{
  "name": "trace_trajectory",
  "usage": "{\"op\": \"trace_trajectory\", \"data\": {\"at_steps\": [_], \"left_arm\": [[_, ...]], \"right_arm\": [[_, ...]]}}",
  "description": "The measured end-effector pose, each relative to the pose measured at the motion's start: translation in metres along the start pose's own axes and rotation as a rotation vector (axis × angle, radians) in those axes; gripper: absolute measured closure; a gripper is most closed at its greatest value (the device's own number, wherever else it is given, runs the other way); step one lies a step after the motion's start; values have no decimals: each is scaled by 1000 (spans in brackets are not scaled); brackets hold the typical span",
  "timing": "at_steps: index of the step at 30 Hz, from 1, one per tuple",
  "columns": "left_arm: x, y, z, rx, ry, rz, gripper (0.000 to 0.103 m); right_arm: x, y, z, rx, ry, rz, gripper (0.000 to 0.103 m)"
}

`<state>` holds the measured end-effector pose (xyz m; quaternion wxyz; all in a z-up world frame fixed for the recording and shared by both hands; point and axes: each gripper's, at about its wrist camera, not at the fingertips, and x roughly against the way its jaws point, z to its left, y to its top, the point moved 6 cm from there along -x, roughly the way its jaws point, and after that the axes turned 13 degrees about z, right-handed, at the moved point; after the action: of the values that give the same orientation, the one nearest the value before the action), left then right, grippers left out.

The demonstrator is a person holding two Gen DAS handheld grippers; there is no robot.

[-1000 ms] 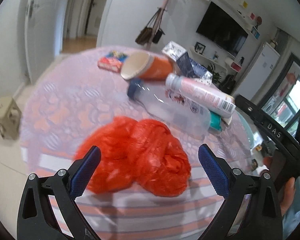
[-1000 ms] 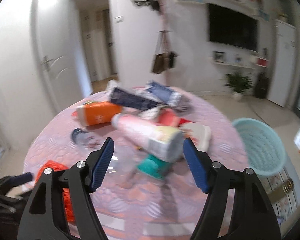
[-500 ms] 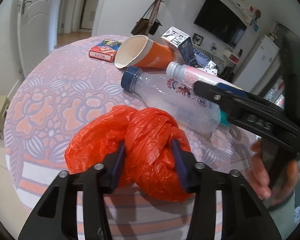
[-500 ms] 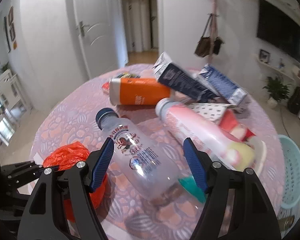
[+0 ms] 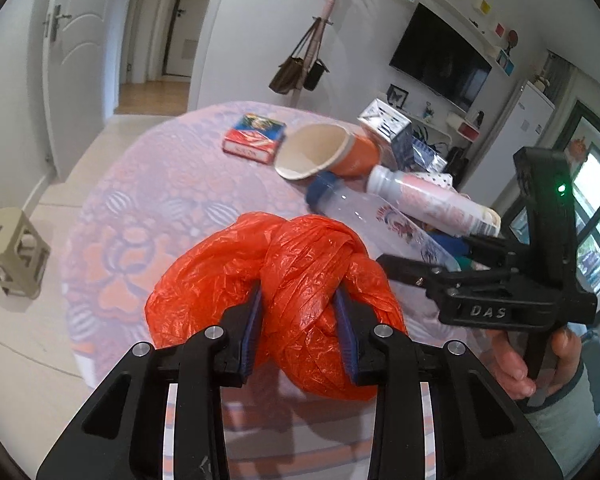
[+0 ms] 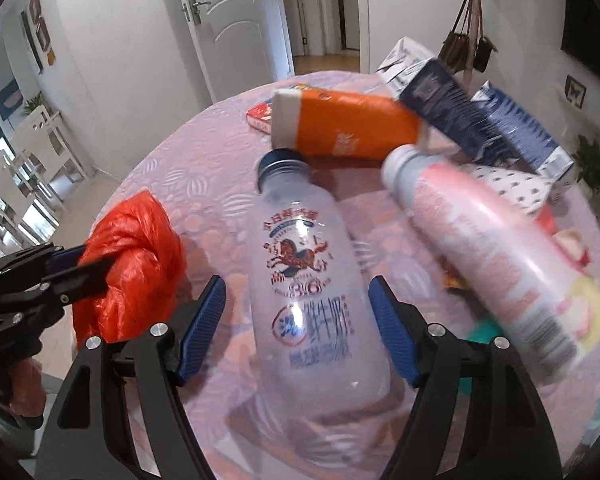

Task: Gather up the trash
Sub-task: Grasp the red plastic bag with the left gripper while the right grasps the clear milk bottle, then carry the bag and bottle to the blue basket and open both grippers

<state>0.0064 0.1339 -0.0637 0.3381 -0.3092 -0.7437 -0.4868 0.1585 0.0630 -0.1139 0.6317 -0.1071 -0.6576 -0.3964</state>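
My left gripper [image 5: 298, 322] is shut on a crumpled orange plastic bag [image 5: 276, 276] at the near edge of the round table [image 5: 148, 196]; the bag also shows in the right wrist view [image 6: 132, 256]. My right gripper [image 6: 298, 320] is open, its blue pads on either side of a clear plastic bottle with a blue cap [image 6: 304, 276] that lies on the table. The pads do not touch the bottle. The right gripper also shows in the left wrist view [image 5: 440, 268].
Beside the clear bottle lie a pink and white bottle [image 6: 488, 264], an orange paper cup [image 6: 348, 128], dark blue cartons [image 6: 480, 124] and a small red box [image 5: 254, 144]. A low stool [image 5: 14, 250] stands on the floor at left.
My left gripper closed on the orange bag and raised it slightly. My right gripper moved forward until its open pads straddle the clear bottle.
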Motion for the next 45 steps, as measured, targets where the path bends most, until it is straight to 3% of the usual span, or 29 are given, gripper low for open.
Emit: {"op": "trace_trajectory", "data": {"at_steps": [2, 3, 6, 13, 20, 26, 30, 36, 45], "left_arm": [[4, 1, 4, 6, -1, -4, 71], [6, 2, 5, 8, -5, -8, 71], [12, 7, 3, -5, -10, -25, 71], [31, 27, -29, -80, -41, -91, 71], [35, 56, -82, -183, -85, -130, 71], [23, 83, -158, -308, -152, -151, 71], [-1, 99, -222, -395, -212, -129, 71], [-50, 106, -313, -506, -278, -56, 71], [-184, 107, -401, -571, -255, 154, 71]], "right_arm": [[-6, 4, 1, -20, -14, 3, 39], [-7, 6, 1, -32, -17, 2, 49], [-2, 7, 1, -58, -6, -22, 50], [55, -2, -4, -104, 4, -161, 51], [129, -15, -44, -205, -29, -319, 51], [191, -51, -119, -357, -135, -434, 51], [215, -80, -180, -492, -233, -473, 51], [218, -126, -266, -690, -316, -469, 51], [153, -187, -369, -940, -331, -341, 51]]}}
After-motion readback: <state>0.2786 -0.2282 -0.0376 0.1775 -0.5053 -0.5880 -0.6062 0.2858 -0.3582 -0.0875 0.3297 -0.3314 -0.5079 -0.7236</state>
